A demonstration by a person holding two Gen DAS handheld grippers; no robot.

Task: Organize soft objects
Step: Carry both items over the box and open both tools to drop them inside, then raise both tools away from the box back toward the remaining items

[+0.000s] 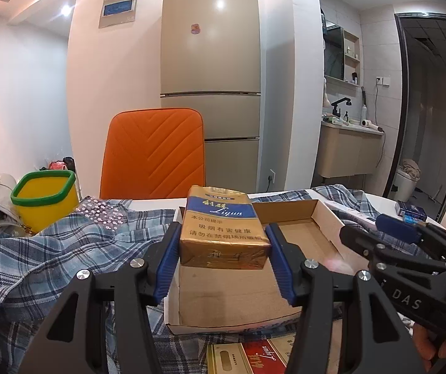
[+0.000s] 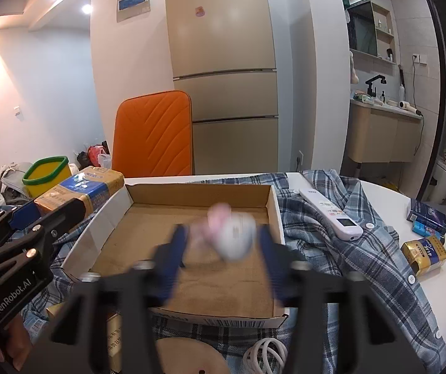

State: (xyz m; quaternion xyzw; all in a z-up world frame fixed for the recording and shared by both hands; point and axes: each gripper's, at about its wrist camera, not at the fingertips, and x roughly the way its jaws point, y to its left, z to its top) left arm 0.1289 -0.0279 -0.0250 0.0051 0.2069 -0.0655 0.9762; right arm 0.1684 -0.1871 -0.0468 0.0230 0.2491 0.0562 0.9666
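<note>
My left gripper [image 1: 223,233] is shut on a gold and blue soft cigarette pack [image 1: 223,218], held above the left part of an open cardboard box [image 1: 300,237]. The right wrist view shows that same gripper [image 2: 29,218] at the left with the pack [image 2: 88,187]. My right gripper [image 2: 221,233] is blurred and open over the box [image 2: 191,193]. A blurred white and pink soft toy [image 2: 235,237] sits between its fingers, nearer the right one, with a gap on the left. The right gripper [image 1: 375,230] also appears beside the box's right wall.
A blue plaid shirt [image 2: 347,249] lies under and around the box. A white remote [image 2: 332,215] and several cigarette packs [image 2: 425,252] rest to the right. A yellow bin with a green rim [image 1: 45,199] stands left, with an orange chair [image 1: 154,152] behind the table. A white cable [image 2: 266,355] lies near me.
</note>
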